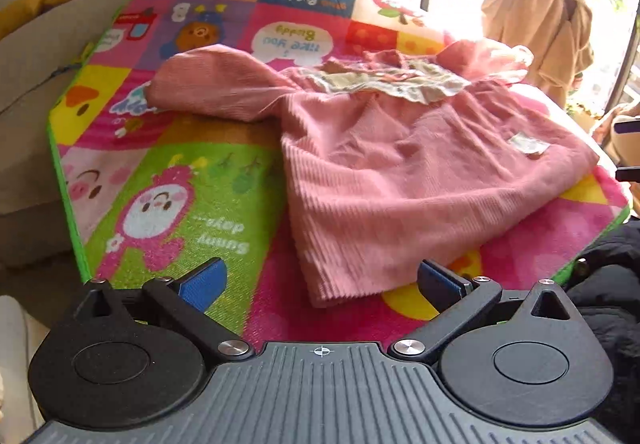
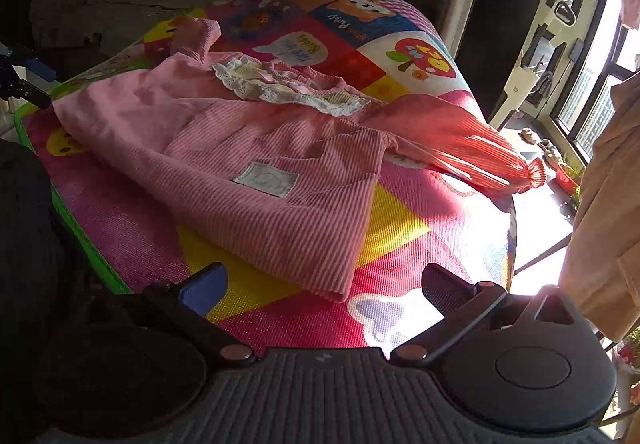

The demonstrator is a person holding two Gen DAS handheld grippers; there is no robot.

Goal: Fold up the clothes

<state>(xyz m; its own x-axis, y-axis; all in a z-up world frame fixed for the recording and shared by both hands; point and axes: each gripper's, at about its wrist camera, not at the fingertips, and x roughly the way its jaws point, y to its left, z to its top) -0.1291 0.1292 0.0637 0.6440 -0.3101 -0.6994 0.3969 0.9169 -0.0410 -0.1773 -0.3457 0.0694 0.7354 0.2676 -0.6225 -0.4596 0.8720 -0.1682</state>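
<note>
**Loose sleeves may spoil the fold**

The pink ribbed child's dress with a lace collar lies spread on the colourful cartoon play mat. Left tongs and right tongs hover released at its hem, empty. A one-sided pull could drag it askew.

1 pink dress, 1 mat, 2 tools.

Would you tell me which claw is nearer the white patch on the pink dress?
Right. The right claw sits open just below the hem under the white patch; the left claw is by the hem's opposite corner.
</note>
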